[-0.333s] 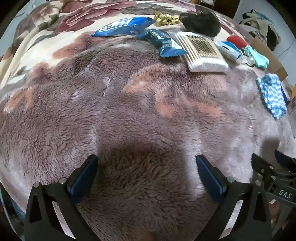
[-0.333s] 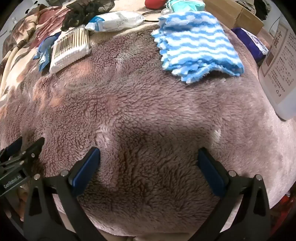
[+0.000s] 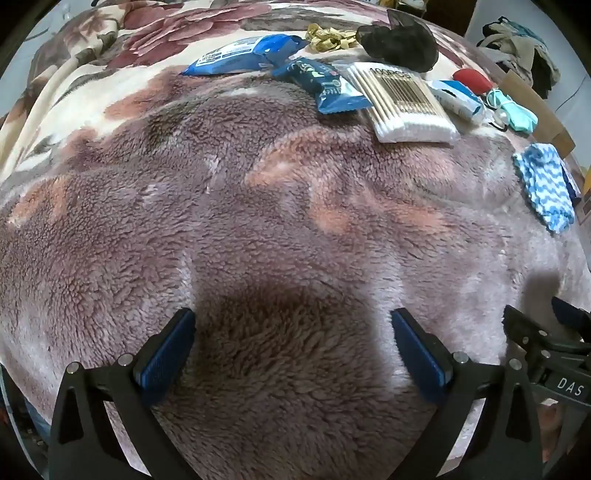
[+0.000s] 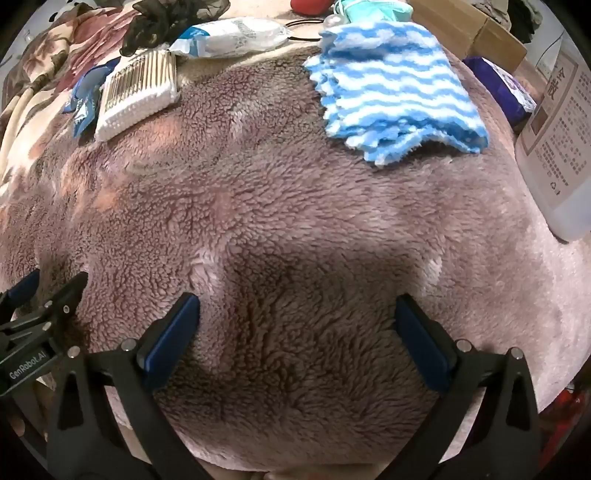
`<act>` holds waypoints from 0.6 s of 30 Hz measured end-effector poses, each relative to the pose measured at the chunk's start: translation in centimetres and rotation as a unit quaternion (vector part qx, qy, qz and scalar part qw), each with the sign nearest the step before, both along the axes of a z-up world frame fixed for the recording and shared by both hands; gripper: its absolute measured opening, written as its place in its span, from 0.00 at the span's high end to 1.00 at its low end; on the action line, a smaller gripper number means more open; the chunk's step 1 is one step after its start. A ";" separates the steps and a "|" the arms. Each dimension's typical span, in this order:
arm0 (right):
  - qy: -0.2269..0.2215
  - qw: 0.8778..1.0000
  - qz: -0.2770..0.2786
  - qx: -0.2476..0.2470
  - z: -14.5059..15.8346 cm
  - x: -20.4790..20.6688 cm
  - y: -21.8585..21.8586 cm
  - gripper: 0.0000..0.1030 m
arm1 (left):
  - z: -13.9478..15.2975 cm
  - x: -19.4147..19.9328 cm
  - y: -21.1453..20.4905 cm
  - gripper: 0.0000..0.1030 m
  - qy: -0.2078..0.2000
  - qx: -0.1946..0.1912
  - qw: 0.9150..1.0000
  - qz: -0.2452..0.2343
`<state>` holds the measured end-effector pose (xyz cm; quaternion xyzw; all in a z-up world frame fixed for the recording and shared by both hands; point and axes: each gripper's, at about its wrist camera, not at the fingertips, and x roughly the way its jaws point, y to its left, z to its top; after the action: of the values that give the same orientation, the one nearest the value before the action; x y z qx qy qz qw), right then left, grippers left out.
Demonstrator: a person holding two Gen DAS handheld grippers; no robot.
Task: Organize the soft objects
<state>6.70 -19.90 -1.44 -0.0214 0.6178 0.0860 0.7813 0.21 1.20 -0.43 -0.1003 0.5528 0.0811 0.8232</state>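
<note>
A blue-and-white striped cloth lies folded on the fleece blanket, far ahead and right of my right gripper, which stands open over bare fleece. The same cloth shows at the right edge in the left wrist view. My left gripper is open too, with only blanket between its fingers. A row of items lies at the far side: a pack of cotton swabs, blue packets, a dark fabric piece, a teal mask and a red object.
A white labelled bottle lies at the right edge in the right wrist view. Cardboard boxes stand behind the cloth, with a purple packet beside them. A white tissue pack and a gold ribbon lie among the far items.
</note>
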 end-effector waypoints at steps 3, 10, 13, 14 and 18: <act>-0.004 1.000 0.003 -0.005 0.4 -0.1 0.2 0.00 | -0.4 0.1 -1.7 0.00 0.002 0.012 1.000 0.002; -0.005 1.000 0.004 0.000 0.4 -0.1 -0.1 0.00 | -0.4 0.7 -1.7 0.00 0.008 0.014 1.000 0.004; -0.004 1.000 0.004 -0.001 0.4 -0.1 -0.3 0.00 | -0.4 0.6 -1.6 0.00 0.009 0.014 1.000 0.004; -0.003 1.000 0.003 -0.001 0.4 0.0 -0.4 0.00 | -0.4 0.7 -1.6 0.00 0.009 0.014 1.000 0.003; -0.005 1.000 0.003 -0.003 0.3 -0.3 0.0 0.00 | -0.4 0.9 -1.3 0.00 0.011 0.013 1.000 0.003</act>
<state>6.45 -19.94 -1.11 -0.0262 0.6141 0.0863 0.7841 1.06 -0.07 -0.80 -0.0899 0.5602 0.0920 0.8183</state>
